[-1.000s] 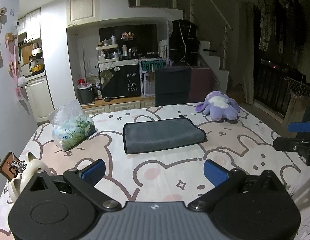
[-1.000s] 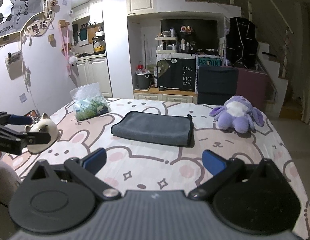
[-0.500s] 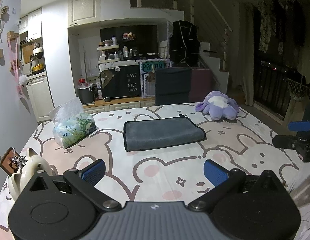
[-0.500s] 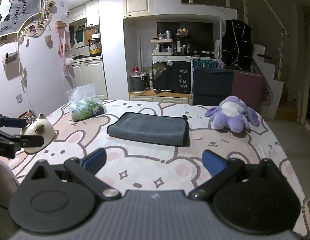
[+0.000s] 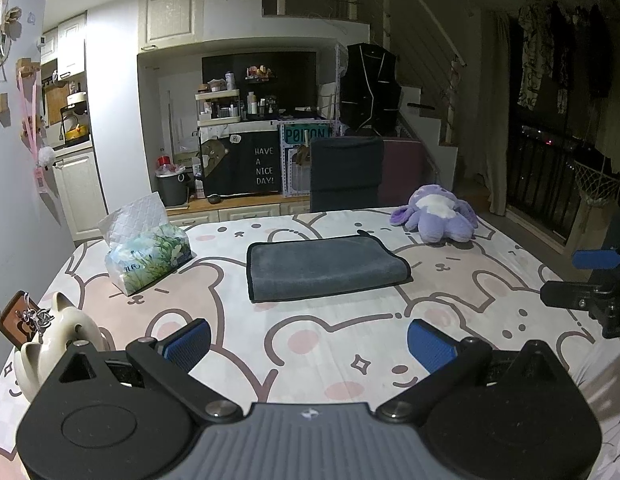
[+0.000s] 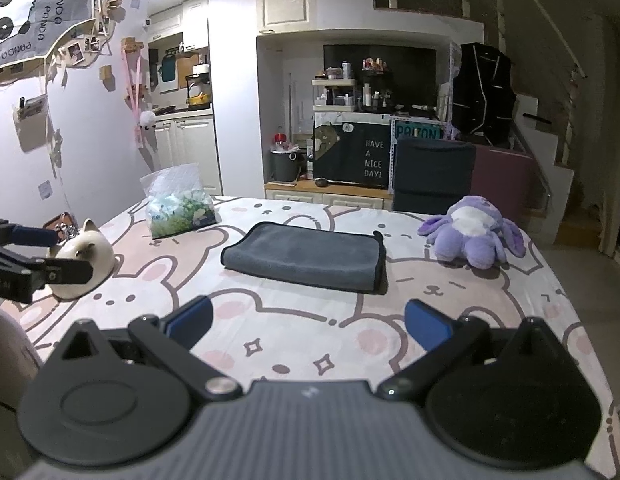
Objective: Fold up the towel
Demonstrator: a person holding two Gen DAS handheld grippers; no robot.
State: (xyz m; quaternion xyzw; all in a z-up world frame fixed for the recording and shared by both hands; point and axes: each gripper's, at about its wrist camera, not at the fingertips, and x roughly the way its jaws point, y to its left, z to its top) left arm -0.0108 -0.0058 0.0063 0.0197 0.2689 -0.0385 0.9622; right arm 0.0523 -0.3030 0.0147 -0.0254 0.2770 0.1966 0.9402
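Note:
A dark grey towel [image 5: 325, 266] lies folded into a flat rectangle in the middle of the table, which has a pink and white bear-print cloth [image 5: 294, 344]. It also shows in the right wrist view [image 6: 306, 256]. My left gripper [image 5: 308, 344] is open and empty, held above the near part of the table, well short of the towel. My right gripper [image 6: 308, 322] is open and empty too, at the near edge. Each gripper shows at the side of the other's view, the right one [image 5: 589, 280] and the left one [image 6: 34, 256].
A tissue pack [image 5: 148, 256] stands left of the towel. A purple plush toy [image 5: 437, 220] lies at the far right. A white cat figurine [image 5: 54, 336] with keys sits at the near left edge. A dark chair [image 5: 345, 174] stands behind the table.
Both grippers have drawn back slightly from the table, so the towel looks a little farther off. The towel has not moved and both stay open.

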